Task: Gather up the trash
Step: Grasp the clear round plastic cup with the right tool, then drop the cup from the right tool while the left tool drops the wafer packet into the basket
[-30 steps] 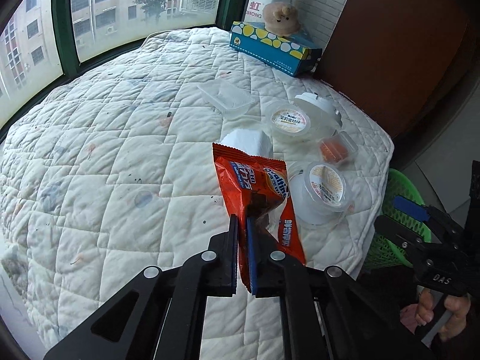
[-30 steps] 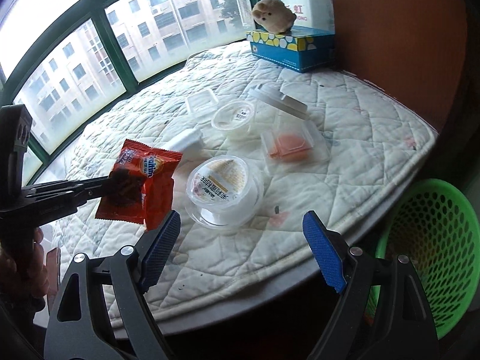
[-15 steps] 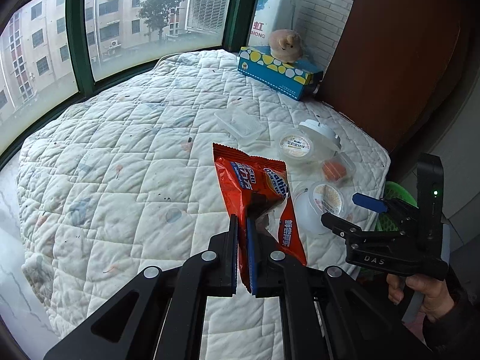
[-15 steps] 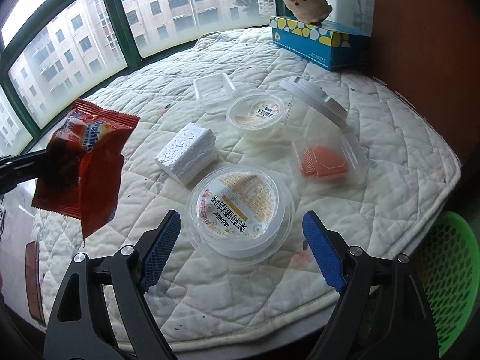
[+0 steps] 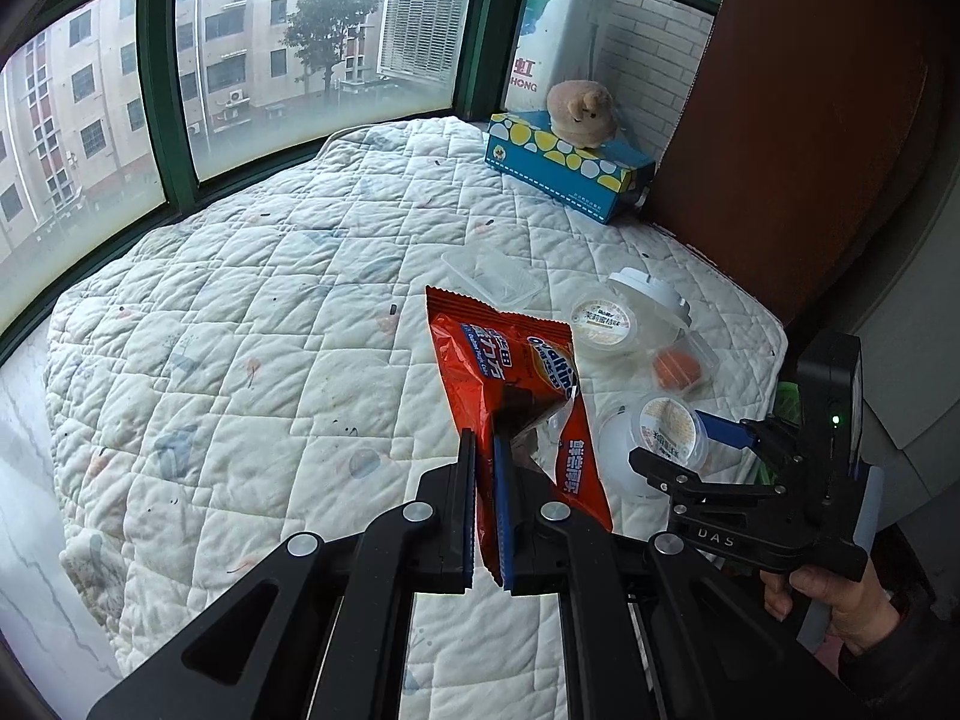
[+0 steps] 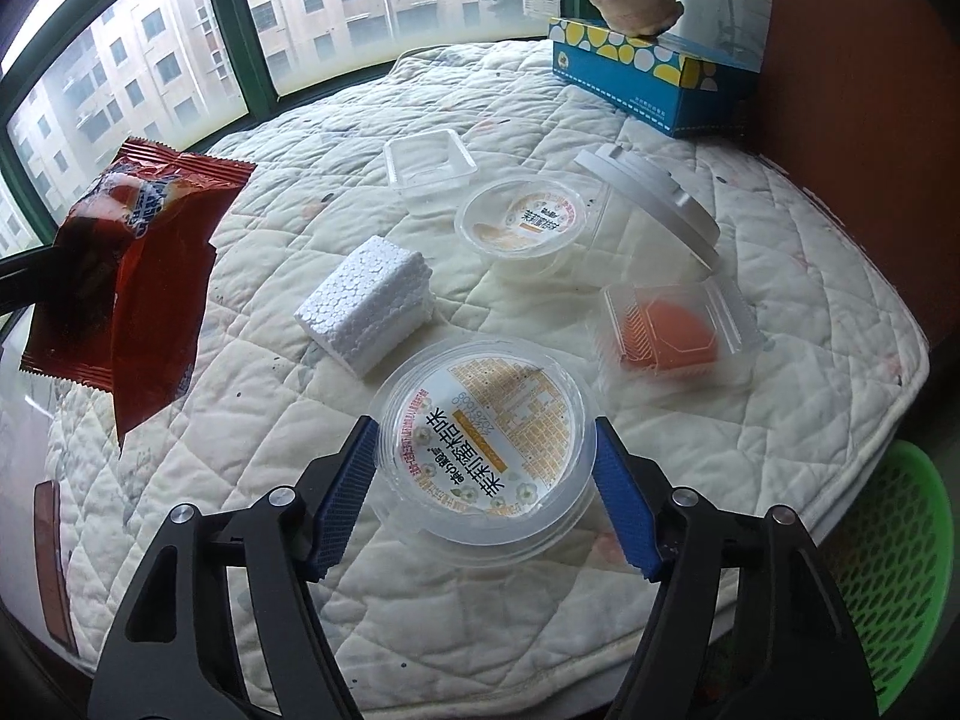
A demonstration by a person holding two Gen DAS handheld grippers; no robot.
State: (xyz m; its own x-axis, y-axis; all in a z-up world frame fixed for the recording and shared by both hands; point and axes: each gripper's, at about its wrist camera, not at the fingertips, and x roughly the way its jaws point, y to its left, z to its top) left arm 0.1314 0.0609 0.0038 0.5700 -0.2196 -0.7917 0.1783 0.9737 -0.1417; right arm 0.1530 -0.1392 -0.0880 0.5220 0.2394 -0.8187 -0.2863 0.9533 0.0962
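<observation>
right hand-held gripper (image 6: 483, 486) now astride round lidded cup (image 6: 486, 444), jaws closing; left hand-held gripper (image 5: 485, 504) still pinching red wrapper (image 5: 510, 396)

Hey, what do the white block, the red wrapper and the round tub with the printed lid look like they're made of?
White block: likely foam, matte with a beaded, pebbly surface. Red wrapper: thin glossy plastic film, crinkled, with serrated ends. Round tub: clear, shiny, thin plastic; its printed lid looks like a film or paper seal.
</observation>
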